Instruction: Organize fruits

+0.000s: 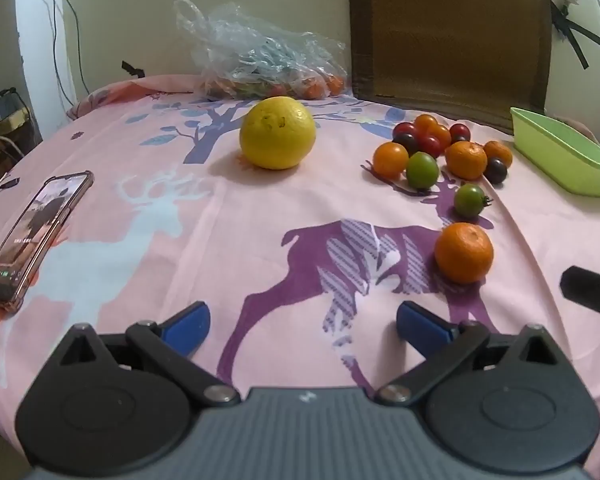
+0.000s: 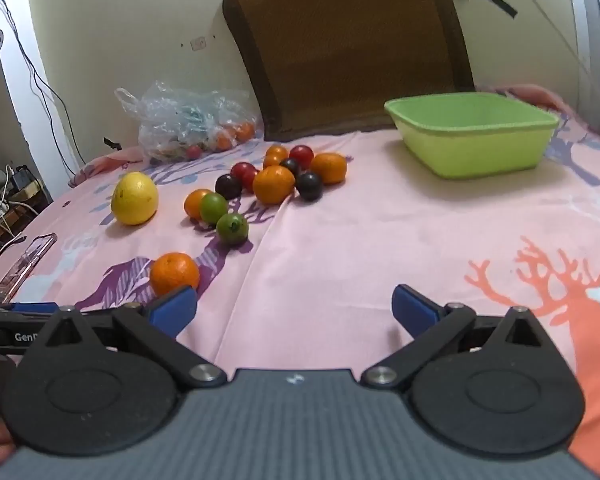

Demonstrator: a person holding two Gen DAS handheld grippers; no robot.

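Left wrist view first: a phone [image 1: 36, 236] in a clear case lies at the left edge of the pink deer-print tablecloth [image 1: 228, 216]. Toward the far edge sits a crumpled plastic bag [image 1: 256, 56] with small fruits showing through it, and just in front of it a large yellow citrus [image 1: 277, 133] stands alone. To its right is a tight cluster of small fruits [image 1: 440, 148]: orange mandarins, red and dark cherry tomatoes, and a green one touching an orange one. A second green tomato [image 1: 469, 200] lies apart, just nearer, and nearer again a lone mandarin [image 1: 464, 253] rests on the purple deer. At the far right corner stands a green plastic basin [image 1: 560, 156], with nothing seen inside it. Behind the far edge rises a brown mesh chair back [image 1: 448, 36]. The left gripper [image 1: 302, 322] hovers low over the near edge, its blue-padded fingers spread wide with nothing between them.

Right wrist view: the left gripper's dark body shows at the lower left edge, then the lone mandarin [image 2: 175, 273] just beyond the right gripper's left fingertip [image 2: 174, 307]. The right gripper [image 2: 295, 308] is likewise spread wide and holds nothing, over bare cloth. The basin [image 2: 474, 136] stands well apart at the far right.
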